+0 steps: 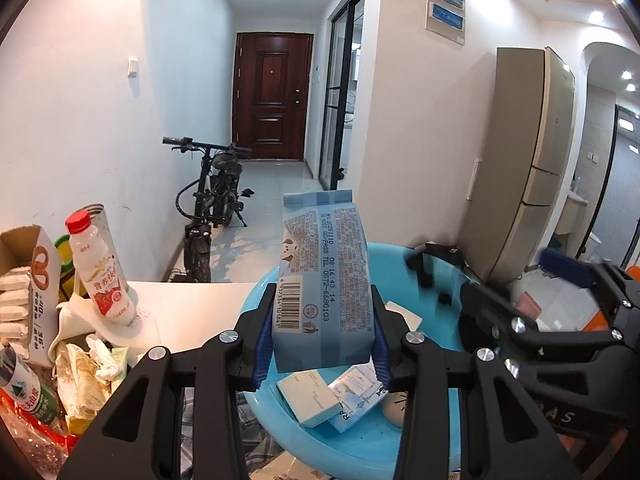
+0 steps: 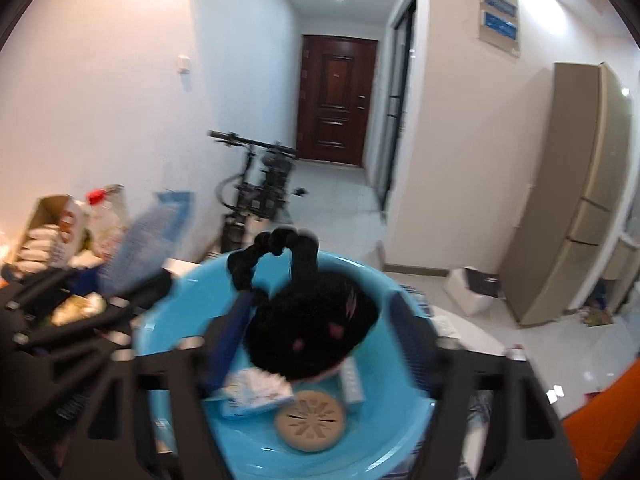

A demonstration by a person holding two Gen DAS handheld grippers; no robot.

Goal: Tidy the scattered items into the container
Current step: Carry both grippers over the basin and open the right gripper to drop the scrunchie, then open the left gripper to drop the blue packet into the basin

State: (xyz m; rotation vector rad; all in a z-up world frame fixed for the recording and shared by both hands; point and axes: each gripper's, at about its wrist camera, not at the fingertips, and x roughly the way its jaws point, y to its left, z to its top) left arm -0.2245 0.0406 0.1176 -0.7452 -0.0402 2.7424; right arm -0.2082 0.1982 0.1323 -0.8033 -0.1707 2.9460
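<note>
A lived-in apartment: ahead of the left gripper, a white-tiled hallway runs to a dark reddish-brown panelled front door (image 1: pixel 272 96), with a black folding electric bicycle (image 1: pixel 212 200) parked against the left wall. To the right stands a tall beige multi-door refrigerator (image 1: pixel 524 168). Recessed ceiling spotlights and a grey wall-mounted distribution box with blue covers (image 1: pixel 446 7) mark domestic fittings.

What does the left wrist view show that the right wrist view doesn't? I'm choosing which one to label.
Left only: readable print on the blue packet clamped in the left hand-held gripper, and a red-capped bottle. Right only: a black plush toy between the right hand-held gripper fingers, and a round beige disc. Both: the blue basin and small packets inside.
</note>
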